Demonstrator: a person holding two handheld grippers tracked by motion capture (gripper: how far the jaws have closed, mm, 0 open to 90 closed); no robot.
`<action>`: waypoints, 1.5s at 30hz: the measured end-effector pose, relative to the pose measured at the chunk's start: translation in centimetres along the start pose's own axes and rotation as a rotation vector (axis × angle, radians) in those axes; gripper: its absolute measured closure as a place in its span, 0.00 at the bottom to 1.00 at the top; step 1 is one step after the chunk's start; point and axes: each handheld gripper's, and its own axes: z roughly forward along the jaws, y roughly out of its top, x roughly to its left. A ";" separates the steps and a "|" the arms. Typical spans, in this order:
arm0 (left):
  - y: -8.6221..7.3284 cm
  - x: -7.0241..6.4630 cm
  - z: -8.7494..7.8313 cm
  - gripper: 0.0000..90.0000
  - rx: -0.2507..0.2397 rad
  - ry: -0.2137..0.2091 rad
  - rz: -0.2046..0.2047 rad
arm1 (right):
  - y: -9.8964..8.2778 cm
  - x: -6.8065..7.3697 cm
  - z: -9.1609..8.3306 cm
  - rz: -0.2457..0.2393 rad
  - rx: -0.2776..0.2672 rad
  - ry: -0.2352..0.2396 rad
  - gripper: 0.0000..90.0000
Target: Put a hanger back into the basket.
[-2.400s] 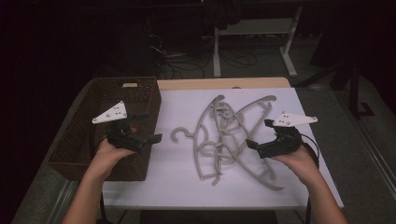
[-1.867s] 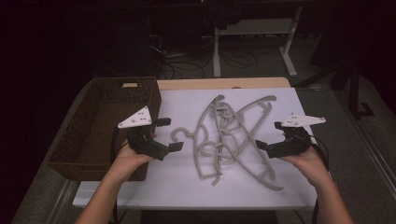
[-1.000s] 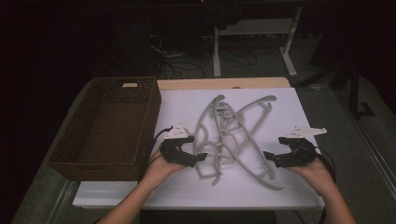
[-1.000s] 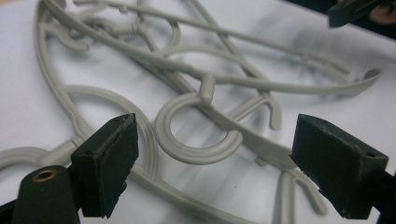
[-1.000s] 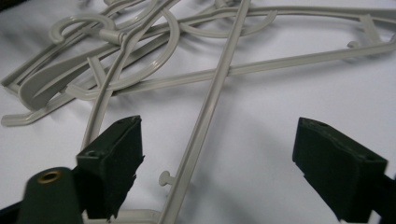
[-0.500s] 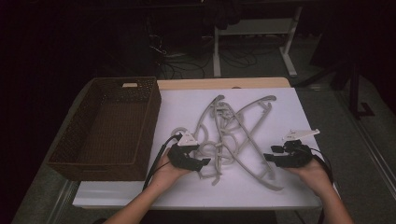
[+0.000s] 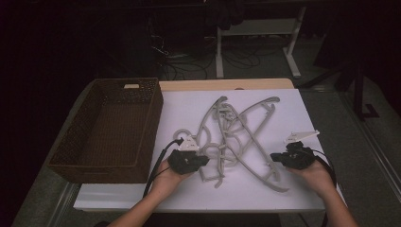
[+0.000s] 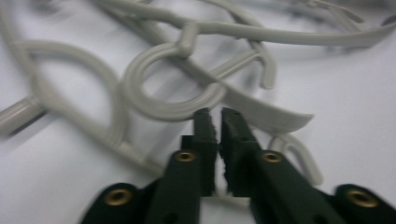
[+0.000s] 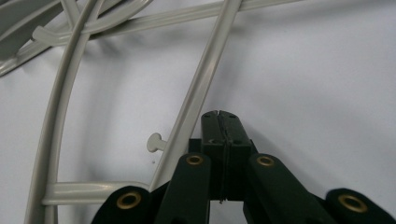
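A tangle of several grey plastic hangers [image 7: 236, 135] lies on the white-covered table [image 7: 302, 194]. My left gripper [image 7: 203, 160] rests low at the pile's left edge. In the left gripper view its jaws [image 8: 215, 112] have just been closing and now stand together, tips against a round hanger hook [image 8: 159, 109], nothing between them. My right gripper [image 7: 273, 157] sits at the pile's right edge. Its jaws [image 9: 219, 113] have also just closed and are shut on nothing, just to the right of a slanting hanger bar [image 9: 201, 88].
A brown wicker basket [image 7: 155, 118] stands at the table's left, its inside bare. Bare white cover lies in front of the hangers and to their right. Beyond the table the room is dark, with table legs [image 7: 293, 52] and cables.
The left hand came from over the basket across to the hangers' left edge and sank to the table. The right hand dropped slightly towards the pile. Both pairs of jaws closed.
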 end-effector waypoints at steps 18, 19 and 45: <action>0.8 1.4 1.2 1.00 0.035 0.053 -0.001 | 0.2 0.6 1.0 -0.037 0.051 0.092 0.99; 0.9 1.8 1.3 1.00 0.031 0.061 -0.010 | 0.3 0.9 1.1 -0.042 0.052 0.126 0.99; 2.7 7.3 2.9 1.00 0.008 0.184 -0.058 | 2.9 5.1 4.5 -0.157 0.046 0.309 0.99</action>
